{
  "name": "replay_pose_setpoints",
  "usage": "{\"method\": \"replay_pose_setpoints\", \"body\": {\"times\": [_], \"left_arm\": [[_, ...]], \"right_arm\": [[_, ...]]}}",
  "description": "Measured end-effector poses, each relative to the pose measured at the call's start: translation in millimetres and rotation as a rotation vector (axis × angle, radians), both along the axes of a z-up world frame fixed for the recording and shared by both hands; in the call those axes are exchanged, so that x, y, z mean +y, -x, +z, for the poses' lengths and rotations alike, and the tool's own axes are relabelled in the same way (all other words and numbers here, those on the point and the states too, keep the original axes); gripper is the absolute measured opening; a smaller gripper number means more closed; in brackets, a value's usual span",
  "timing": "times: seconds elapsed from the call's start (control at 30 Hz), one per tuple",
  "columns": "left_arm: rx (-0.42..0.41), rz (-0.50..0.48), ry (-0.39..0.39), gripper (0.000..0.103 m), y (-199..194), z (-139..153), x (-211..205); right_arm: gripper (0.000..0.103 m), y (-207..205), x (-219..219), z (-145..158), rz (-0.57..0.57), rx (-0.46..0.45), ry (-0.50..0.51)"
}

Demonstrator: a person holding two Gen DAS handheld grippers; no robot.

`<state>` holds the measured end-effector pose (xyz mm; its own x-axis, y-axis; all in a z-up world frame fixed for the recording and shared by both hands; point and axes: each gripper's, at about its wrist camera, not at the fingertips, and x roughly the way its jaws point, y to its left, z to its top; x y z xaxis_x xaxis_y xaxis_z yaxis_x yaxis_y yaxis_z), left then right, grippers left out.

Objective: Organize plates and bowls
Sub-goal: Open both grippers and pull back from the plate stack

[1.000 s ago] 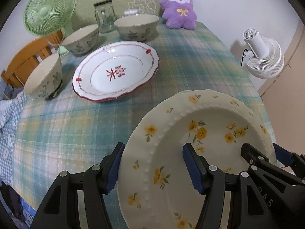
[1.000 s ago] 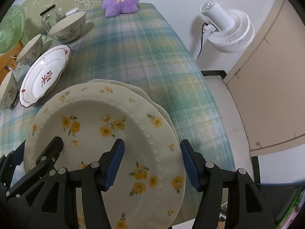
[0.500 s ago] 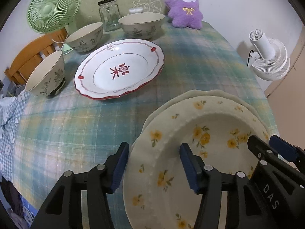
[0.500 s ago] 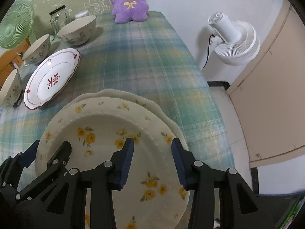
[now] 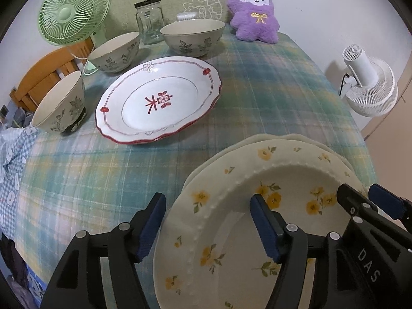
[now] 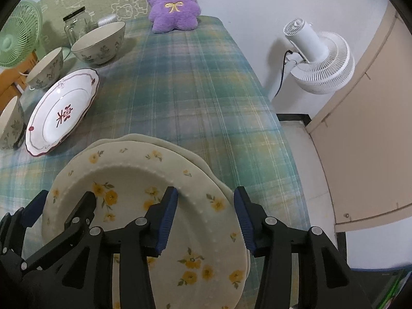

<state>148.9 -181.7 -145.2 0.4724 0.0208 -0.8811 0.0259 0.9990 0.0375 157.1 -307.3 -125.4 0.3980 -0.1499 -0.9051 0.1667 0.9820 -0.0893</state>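
The yellow-flowered plate (image 5: 257,206) lies on top of a plain cream plate (image 5: 296,139) at the near right corner of the tabletop (image 5: 257,90), which wears a green plaid cloth. Only the lower plate's far rim peeks out from beneath it.

The left claw (image 5: 208,224) straddles the near left rim of the flowered plate, one blue pad outside the edge and one over the plate's well. Its jaws are opening, and the pads stand clear of the rim. The right claw (image 6: 206,219) straddles the near right rim in the same way, jaws also opening, with gaps visible at both pads.

Farther back on the left sits a white plate with red trim (image 5: 159,100). Three leaf-patterned bowls stand around its far and left sides: one at the left edge (image 5: 60,105), one behind it (image 5: 116,51), and a wider one farther right (image 5: 193,37). A glass jar (image 5: 149,23), a green fan (image 5: 74,10) and a purple plush toy (image 5: 253,13) line the far end. A white fan (image 5: 368,87) stands off the right side of the tabletop.
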Motion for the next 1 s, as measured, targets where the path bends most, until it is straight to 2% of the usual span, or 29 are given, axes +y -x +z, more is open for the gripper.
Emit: {"method": "replay_pose_setpoints", "body": {"times": [0.23, 0.3, 0.47, 0.63, 0.8, 1.0], "left_arm": [[0.047, 0.023, 0.018, 0.069, -10, 4, -2], [0.056, 0.031, 0.021, 0.071, -10, 9, 1], [0.037, 0.084, 0.027, 0.082, -10, 25, 24], [0.0, 0.103, 0.024, 0.084, -16, 44, 50], [-0.025, 0.075, 0.034, 0.085, -30, 56, 79], [-0.072, 0.069, 0.026, 0.085, -44, 63, 104]], "right_arm": [[0.051, -13, -8, -1, 0.05, 0.047, -0.059], [0.056, -14, -8, 3, 0.079, 0.057, -0.084], [0.068, -19, 6, 21, 0.159, 0.016, -0.098], [0.068, -27, 32, 39, 0.194, -0.032, -0.107], [0.068, -36, 57, 56, 0.146, -0.088, -0.108], [0.068, -52, 83, 62, 0.118, -0.117, -0.127]]}}
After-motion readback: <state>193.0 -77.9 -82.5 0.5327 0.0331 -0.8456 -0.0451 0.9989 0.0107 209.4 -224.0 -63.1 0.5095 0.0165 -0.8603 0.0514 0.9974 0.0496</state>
